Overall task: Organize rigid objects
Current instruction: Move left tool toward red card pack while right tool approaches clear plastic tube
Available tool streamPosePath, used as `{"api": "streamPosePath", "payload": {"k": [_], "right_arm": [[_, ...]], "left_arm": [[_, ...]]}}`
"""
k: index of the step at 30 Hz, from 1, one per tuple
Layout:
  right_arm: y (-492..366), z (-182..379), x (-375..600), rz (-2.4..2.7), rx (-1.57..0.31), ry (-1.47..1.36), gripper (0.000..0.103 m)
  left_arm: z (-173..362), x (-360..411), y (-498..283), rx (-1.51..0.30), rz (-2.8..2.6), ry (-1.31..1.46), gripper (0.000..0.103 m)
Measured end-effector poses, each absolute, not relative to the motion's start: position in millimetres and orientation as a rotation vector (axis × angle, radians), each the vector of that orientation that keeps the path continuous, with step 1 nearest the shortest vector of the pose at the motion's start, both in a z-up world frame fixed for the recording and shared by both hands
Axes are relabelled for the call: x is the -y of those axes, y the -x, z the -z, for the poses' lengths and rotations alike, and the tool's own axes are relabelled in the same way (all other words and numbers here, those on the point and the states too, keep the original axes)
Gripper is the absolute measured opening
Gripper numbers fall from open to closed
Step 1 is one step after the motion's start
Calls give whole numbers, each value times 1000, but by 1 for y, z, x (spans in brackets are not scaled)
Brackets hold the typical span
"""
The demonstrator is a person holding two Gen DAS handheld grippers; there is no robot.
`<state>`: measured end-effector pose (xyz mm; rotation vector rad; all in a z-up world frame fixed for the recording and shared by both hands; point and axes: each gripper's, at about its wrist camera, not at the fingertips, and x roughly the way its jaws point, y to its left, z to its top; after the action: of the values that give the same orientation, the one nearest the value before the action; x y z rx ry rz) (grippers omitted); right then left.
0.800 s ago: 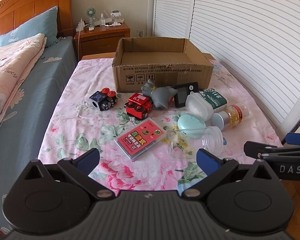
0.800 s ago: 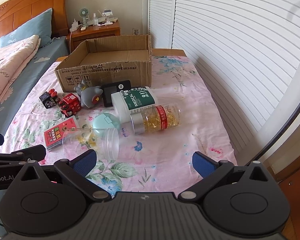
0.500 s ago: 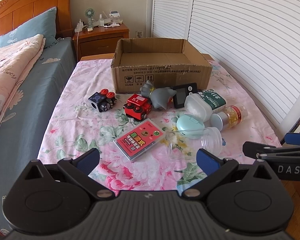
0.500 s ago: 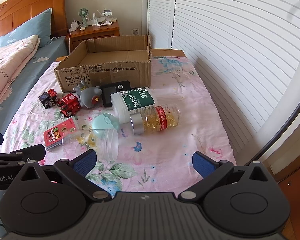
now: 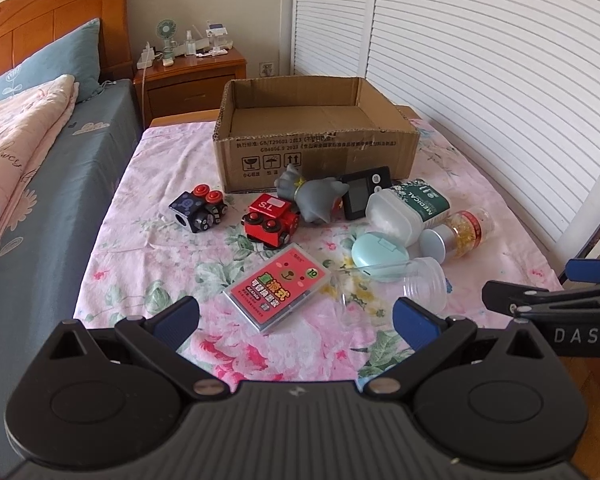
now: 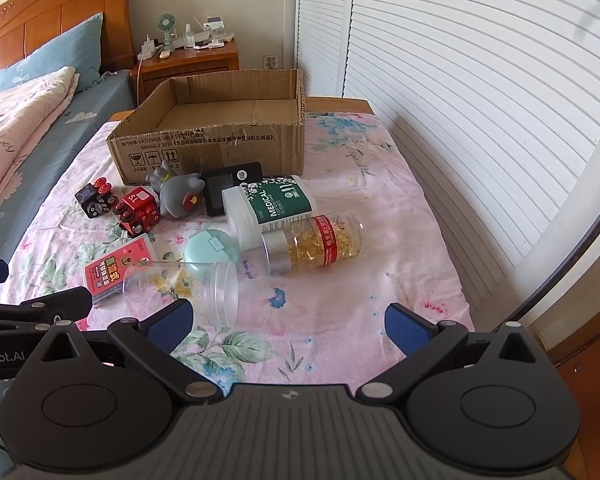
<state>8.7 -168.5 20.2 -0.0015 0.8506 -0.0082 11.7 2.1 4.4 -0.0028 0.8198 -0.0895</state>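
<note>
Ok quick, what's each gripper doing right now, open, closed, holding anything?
Left gripper: open, jaws wide, nothing between them.
Right gripper: open, jaws wide, holding nothing.

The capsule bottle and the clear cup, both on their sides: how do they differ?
The capsule bottle is full of yellow capsules; the clear cup is empty. The bottle has a silver cap and a red label; the cup is open-mouthed and plain. The bottle leans against the white medical jar; the cup overlaps the pink card pack. Both are see-through.
</note>
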Motion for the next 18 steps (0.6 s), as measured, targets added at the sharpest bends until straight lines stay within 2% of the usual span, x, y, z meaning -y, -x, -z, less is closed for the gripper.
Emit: {"api": "streamPosePath", "payload": {"k": [18], "right_arm": [[-30, -10, 166, -61, -856, 2, 103]], "left_arm": [[15, -24, -28, -813, 175, -58, 102]]}}
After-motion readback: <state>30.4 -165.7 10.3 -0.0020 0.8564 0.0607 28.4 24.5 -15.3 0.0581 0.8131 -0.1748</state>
